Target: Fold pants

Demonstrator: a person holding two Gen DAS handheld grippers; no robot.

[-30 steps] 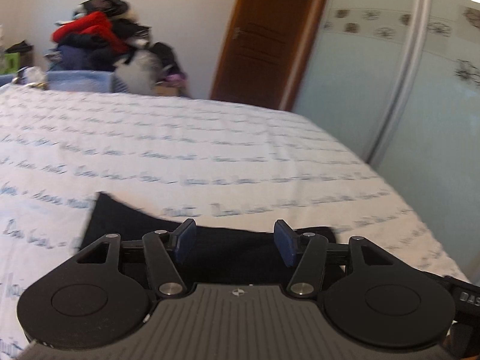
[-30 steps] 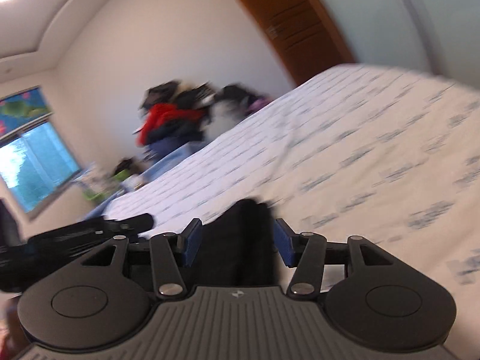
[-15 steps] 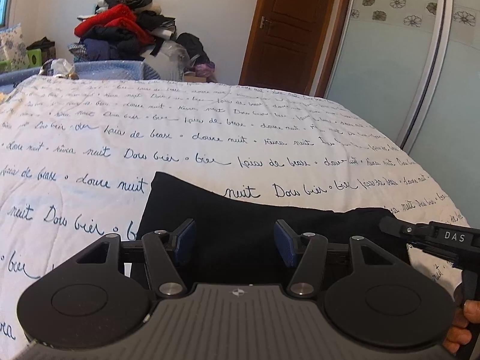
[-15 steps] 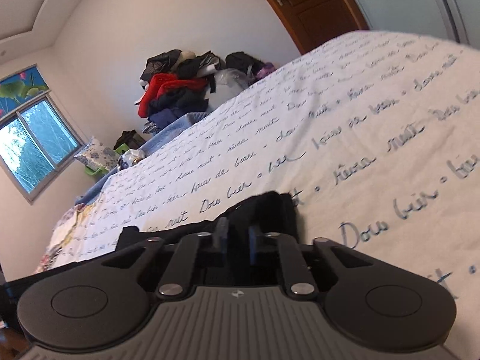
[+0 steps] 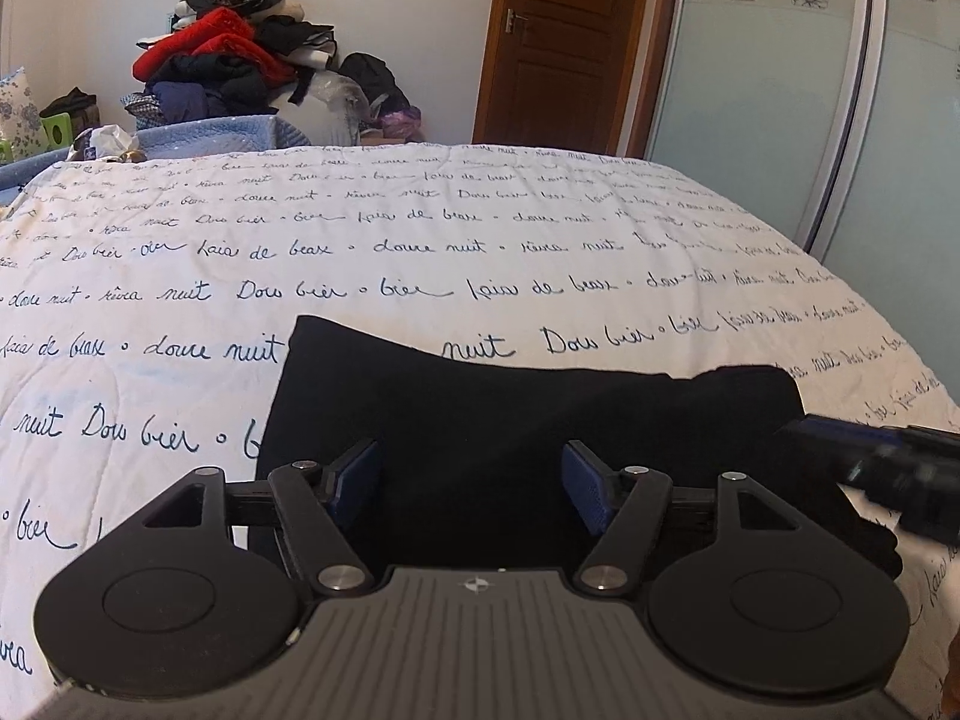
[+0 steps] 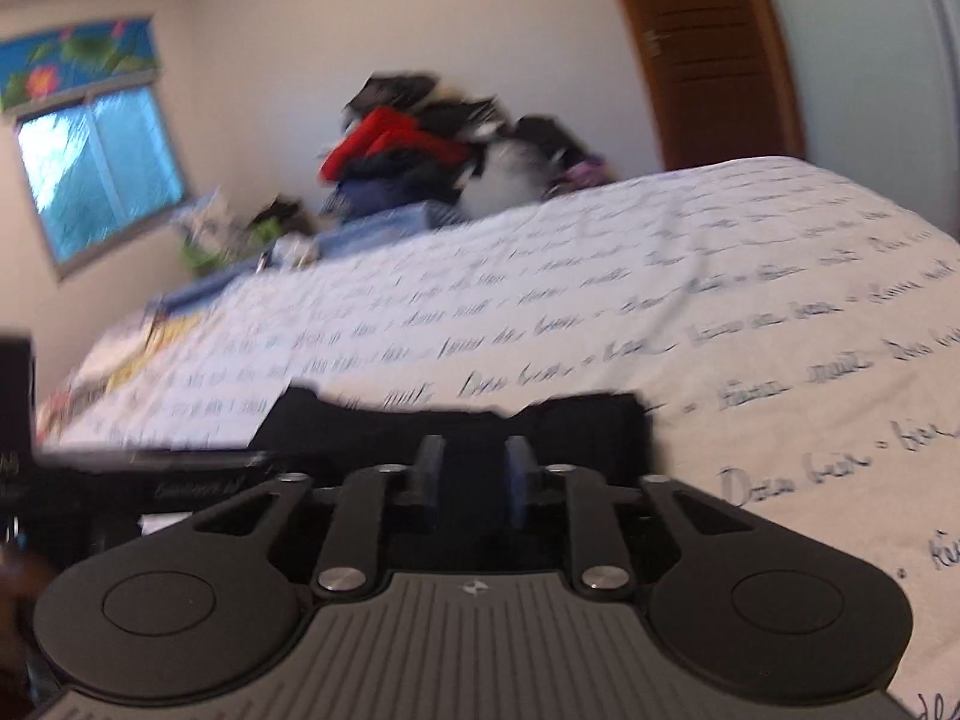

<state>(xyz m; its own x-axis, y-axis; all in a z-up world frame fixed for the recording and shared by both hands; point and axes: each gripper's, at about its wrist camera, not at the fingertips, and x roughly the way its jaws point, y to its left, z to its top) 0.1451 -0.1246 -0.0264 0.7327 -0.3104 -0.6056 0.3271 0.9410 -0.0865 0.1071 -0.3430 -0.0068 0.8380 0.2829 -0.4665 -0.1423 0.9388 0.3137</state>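
Black pants (image 5: 510, 408) lie folded into a flat rectangle on the white bedspread (image 5: 420, 252) with blue script. My left gripper (image 5: 471, 483) hovers over the near part of the pants. Its jaws are opening, and the blue pads stand wide apart with only the cloth below showing between them. My right gripper (image 6: 474, 474) is at the right end of the pants (image 6: 456, 426). Its jaws are also opening, a narrow gap shows between the pads, and no cloth looks pinched. The view is blurred. The right gripper (image 5: 888, 468) shows blurred at the left wrist view's right edge.
A pile of clothes (image 5: 228, 60) sits on a blue bin (image 5: 210, 141) beyond the bed's far side. A brown door (image 5: 570, 42) and frosted sliding wardrobe panels (image 5: 780, 90) stand to the right. A window (image 6: 96, 168) is on the left wall.
My right gripper was shut half a second ago and has since parted its pads, rolled and slid sideways. My left gripper's pads have spread wider.
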